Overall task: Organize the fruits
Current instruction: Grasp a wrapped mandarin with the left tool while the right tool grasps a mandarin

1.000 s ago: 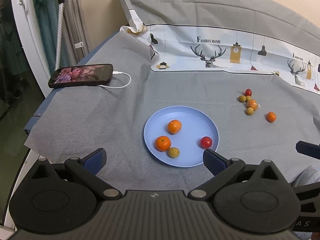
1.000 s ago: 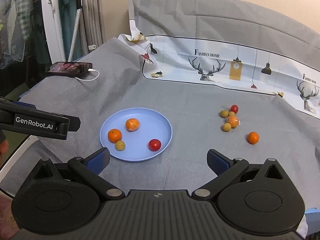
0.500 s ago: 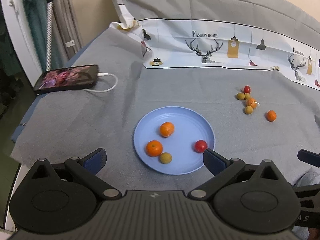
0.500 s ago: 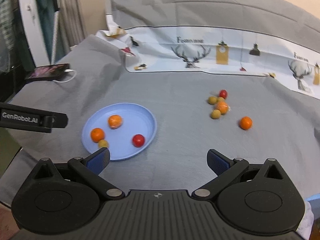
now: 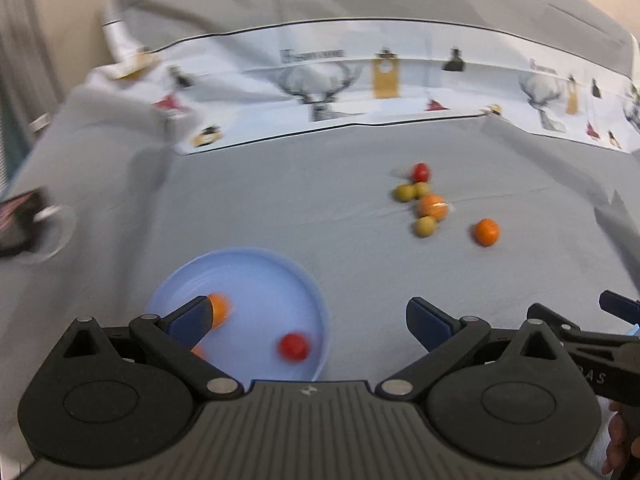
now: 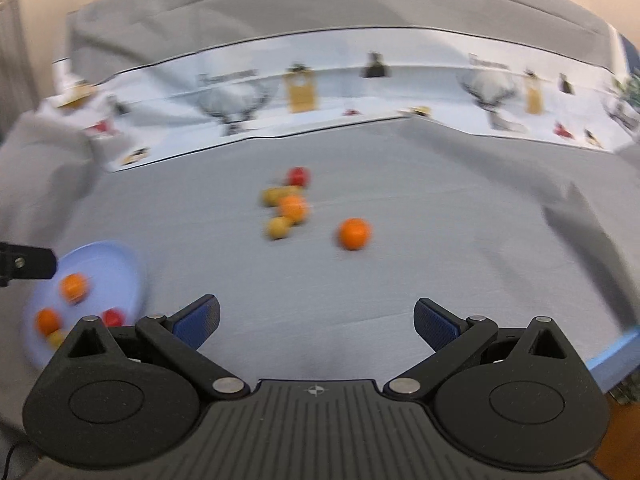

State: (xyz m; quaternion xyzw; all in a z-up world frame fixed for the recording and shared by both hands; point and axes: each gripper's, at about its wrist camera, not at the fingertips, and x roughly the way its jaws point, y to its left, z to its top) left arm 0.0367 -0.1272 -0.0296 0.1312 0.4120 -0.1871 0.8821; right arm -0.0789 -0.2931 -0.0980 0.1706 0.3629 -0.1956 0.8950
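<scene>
Two claws, my left gripper (image 5: 308, 320) and right gripper (image 6: 316, 320), gape wide, gripping nothing. Loose small round fruits (image 6: 292, 208) lie unobstructed on grey cloth (image 6: 440, 220). Blur smears the round pale-blue plastic plate (image 5: 280, 268), its contents partly hidden behind my left finger (image 5: 188, 320).

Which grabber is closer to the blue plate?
Left. The left gripper hangs right over the blue plate; the right gripper is off to the plate's right.
</scene>
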